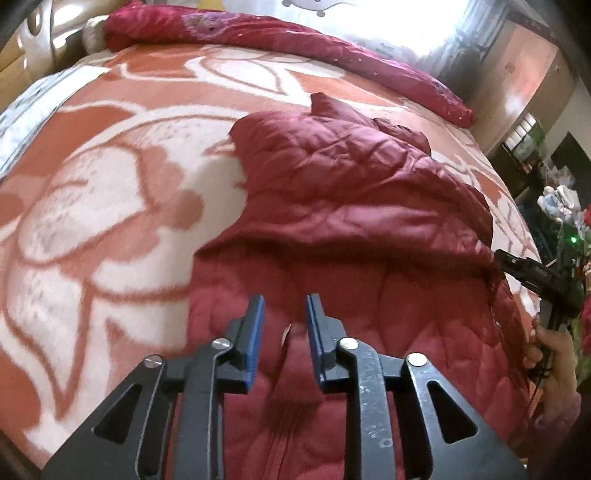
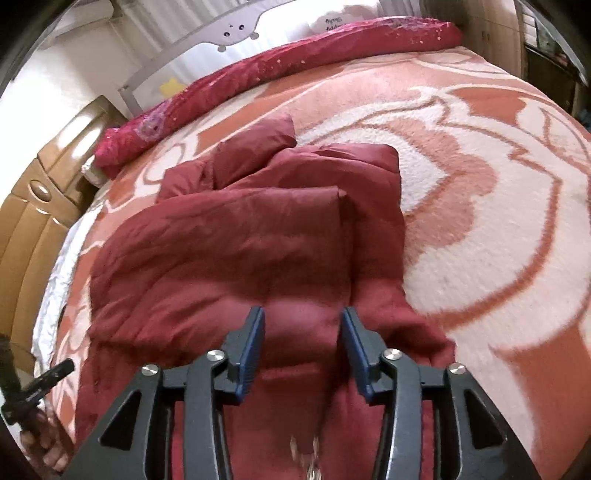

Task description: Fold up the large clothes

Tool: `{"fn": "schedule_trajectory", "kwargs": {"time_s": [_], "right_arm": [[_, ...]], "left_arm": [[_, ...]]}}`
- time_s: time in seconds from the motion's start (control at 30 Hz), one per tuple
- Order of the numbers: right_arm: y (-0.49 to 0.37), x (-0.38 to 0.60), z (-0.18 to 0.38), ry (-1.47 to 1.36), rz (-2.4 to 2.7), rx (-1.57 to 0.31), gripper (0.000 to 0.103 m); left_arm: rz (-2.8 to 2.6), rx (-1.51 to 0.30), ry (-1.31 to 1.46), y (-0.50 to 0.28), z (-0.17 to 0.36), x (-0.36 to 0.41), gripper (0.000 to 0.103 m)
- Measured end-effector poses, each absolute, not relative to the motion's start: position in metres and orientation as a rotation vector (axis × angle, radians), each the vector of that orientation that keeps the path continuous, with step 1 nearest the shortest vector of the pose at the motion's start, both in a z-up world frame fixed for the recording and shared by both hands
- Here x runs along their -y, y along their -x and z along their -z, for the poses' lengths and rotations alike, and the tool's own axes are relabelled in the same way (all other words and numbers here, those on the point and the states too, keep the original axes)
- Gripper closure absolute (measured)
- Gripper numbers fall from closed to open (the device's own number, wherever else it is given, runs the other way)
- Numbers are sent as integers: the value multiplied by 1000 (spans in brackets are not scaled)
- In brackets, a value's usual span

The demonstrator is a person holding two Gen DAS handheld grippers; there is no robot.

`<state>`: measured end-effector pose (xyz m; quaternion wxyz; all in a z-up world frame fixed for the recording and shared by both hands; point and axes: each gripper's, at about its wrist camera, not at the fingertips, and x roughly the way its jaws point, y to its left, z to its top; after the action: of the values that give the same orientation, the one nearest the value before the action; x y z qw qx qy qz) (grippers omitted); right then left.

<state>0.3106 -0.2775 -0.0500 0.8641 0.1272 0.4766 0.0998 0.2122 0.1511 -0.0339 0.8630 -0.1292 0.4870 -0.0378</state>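
A dark red quilted jacket (image 1: 343,199) lies partly folded on the bed; it also shows in the right wrist view (image 2: 243,236), with a sleeve bunched at its far end. My left gripper (image 1: 286,301) is open, just above the jacket's near part, holding nothing. My right gripper (image 2: 303,314) is open above the jacket's near edge, empty. The right gripper also shows in the left wrist view (image 1: 517,266) at the jacket's right edge. The left gripper shows at the lower left of the right wrist view (image 2: 44,380).
The bed carries an orange and white floral blanket (image 1: 110,192). A rolled crimson quilt (image 1: 258,33) lies along the far side. A wooden headboard (image 2: 33,221) stands at the left of the right wrist view. Furniture and clutter (image 1: 554,199) stand beyond the bed's right edge.
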Motion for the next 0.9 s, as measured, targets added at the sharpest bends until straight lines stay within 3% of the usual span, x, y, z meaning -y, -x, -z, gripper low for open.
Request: {"fn": "schedule_trajectory", "kwargs": {"time_s": [0.07,0.2,0.27,0.33,0.9], "right_arm": [[-297,278,46,-266,-232,-1005,53],[-260,280,39,-237,-265,-1019,50],[-239,285,35,-250,-280,-1015,32],[-216,291,31,-264,-292,-1002,30],[-115,364,42,-347,-196,-1017,29]], "left_arm": [[76,-1024,285,-201,35,-155,67],[73,-1025,295,-174,35,-163,60],[68,-1024,300,-162,36,-167,50],[55,-1024,311,-149,39,-174,44],[55,-1078,323,-96,59,-192,40]]}}
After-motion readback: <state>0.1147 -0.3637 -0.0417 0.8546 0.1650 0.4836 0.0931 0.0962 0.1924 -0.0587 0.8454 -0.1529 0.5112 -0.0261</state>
